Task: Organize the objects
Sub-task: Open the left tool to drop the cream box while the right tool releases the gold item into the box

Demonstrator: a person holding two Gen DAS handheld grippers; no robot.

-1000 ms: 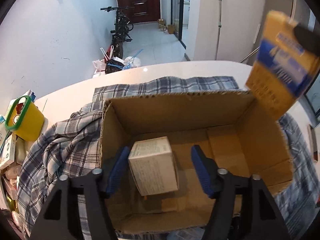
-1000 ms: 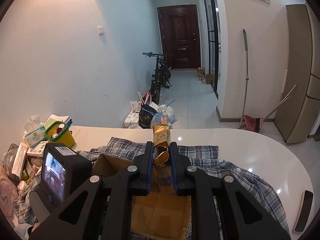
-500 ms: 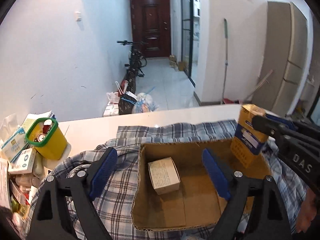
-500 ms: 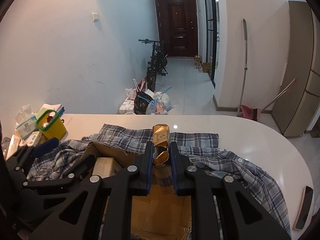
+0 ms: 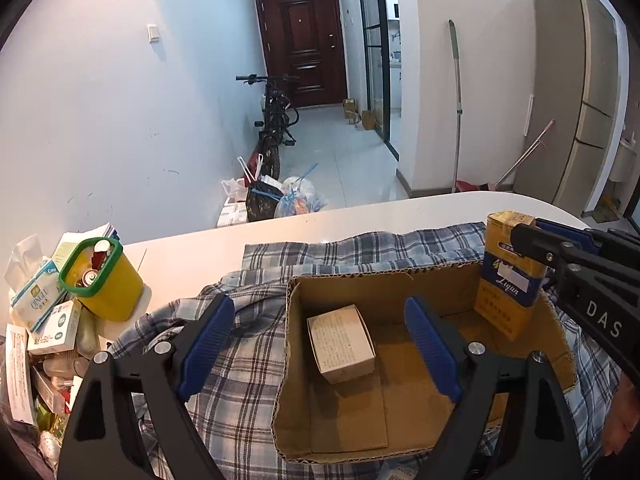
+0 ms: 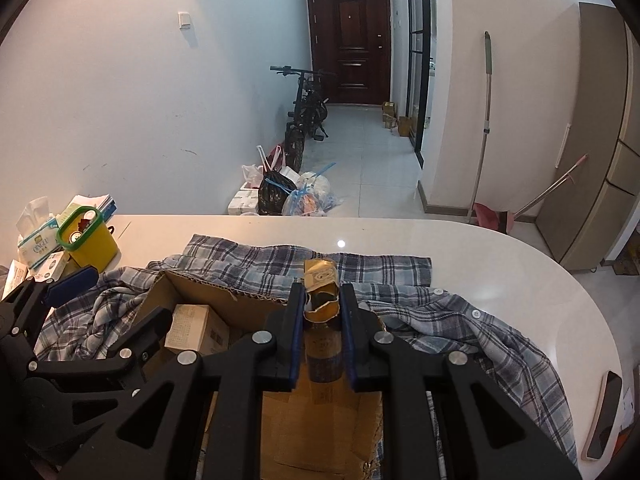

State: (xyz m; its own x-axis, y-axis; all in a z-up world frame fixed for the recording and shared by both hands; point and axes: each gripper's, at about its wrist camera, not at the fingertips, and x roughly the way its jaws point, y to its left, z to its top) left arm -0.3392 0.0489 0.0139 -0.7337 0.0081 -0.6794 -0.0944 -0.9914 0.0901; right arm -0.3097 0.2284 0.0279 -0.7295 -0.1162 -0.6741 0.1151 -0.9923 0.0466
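One open cardboard box (image 5: pixel 400 412) sits on a plaid shirt (image 5: pixel 240 384) spread over the white table (image 5: pixel 360 220). Inside the box: 1 small pale carton (image 5: pixel 340 344), lying near the left wall, apart from both grippers. 2 grippers in view. Left gripper (image 5: pixel 320 344) has its jaws spread wide w/ nothing pinched; left blue pad (image 5: pixel 206 344) hangs over the shirt outside the box, right blue pad (image 5: pixel 430 346) over the box interior, the carton showing between them but untouched. Right gripper (image 6: pixel 320 328) is clamped tight on 1 yellow-and-blue pack (image 5: pixel 510 276), top end crumpled and torn open; the pack stands roughly upright at the box's far right corner, lower part inside the box; can't tell if it touches the floor of the box. At the table's left end: 1 yellow tub w/ green rim (image 5: pixel 100 280) holding small items, 1 tissue pack (image 5: pixel 34 296) beside it, plus a heap of small boxes and papers too jumbled to count. 1 dark phone-like slab (image 6: pixel 602 416) lies at the table's right edge. Beyond the table: 1 bicycle (image 5: pixel 276 120) against the wall, 1 dark door (image 5: pixel 302 44), a cluster of tied rubbish bags (image 5: pixel 280 200) on the floor, 2 long-handled cleaning tools leaning at right.
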